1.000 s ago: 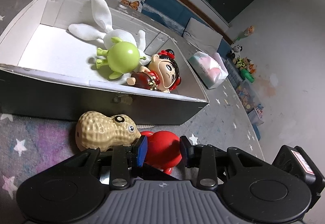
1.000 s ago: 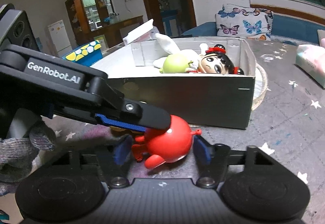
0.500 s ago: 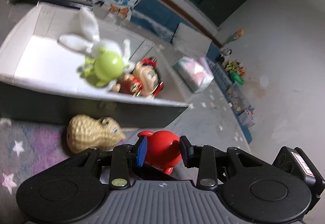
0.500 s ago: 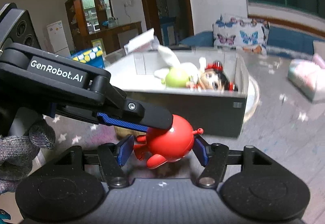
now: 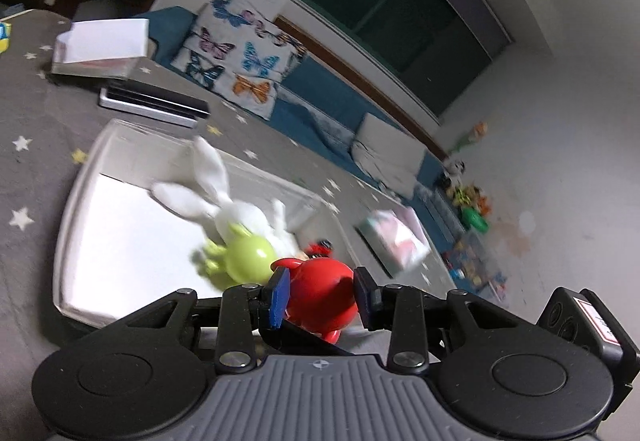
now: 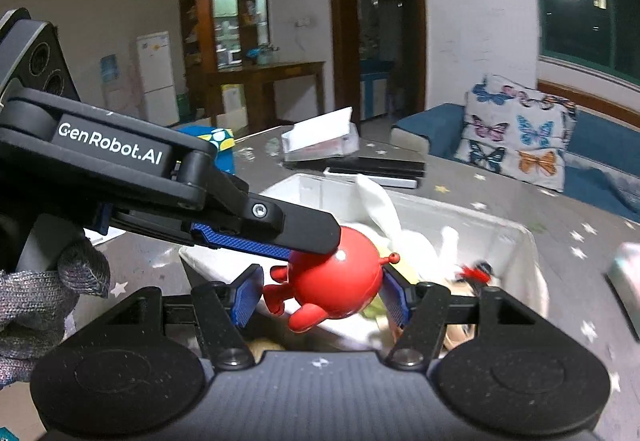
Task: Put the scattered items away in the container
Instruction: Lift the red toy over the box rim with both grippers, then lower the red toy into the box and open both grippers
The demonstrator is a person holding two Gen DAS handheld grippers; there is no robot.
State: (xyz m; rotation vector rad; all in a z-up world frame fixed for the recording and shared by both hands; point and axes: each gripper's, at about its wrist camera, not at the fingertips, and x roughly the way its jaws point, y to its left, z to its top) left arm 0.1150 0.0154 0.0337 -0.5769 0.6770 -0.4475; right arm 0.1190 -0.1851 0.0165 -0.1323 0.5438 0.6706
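Observation:
A round red toy point(image 5: 320, 293) hangs in the air over the near wall of the white-lined box point(image 5: 64, 241). My left gripper point(image 5: 322, 296) is shut on it, blue pads on both sides. My right gripper point(image 6: 320, 295) grips the same red toy point(image 6: 336, 281) from another side, and the left gripper's upper finger point(image 6: 296, 229) lies across the toy's top. Inside the box point(image 6: 480, 217) lie a white rabbit plush point(image 5: 236, 213), a green round toy point(image 5: 248, 261) and a doll point(image 6: 472, 273) with red hair ornaments. A beige bit point(image 6: 260, 347) shows below the right gripper.
A pink and white tissue pack point(image 5: 396, 241) lies right of the box. Behind it are a white case on dark flat items point(image 5: 156, 105) and a butterfly cushion point(image 6: 520, 133) on a blue sofa. A grey-gloved hand point(image 6: 40, 293) holds the left gripper. Small toys point(image 5: 472, 209) line the far wall.
Both grippers have risen with the red toy, from the tabletop in front of the box to above its near wall. The peanut toy has dropped out of the left wrist view.

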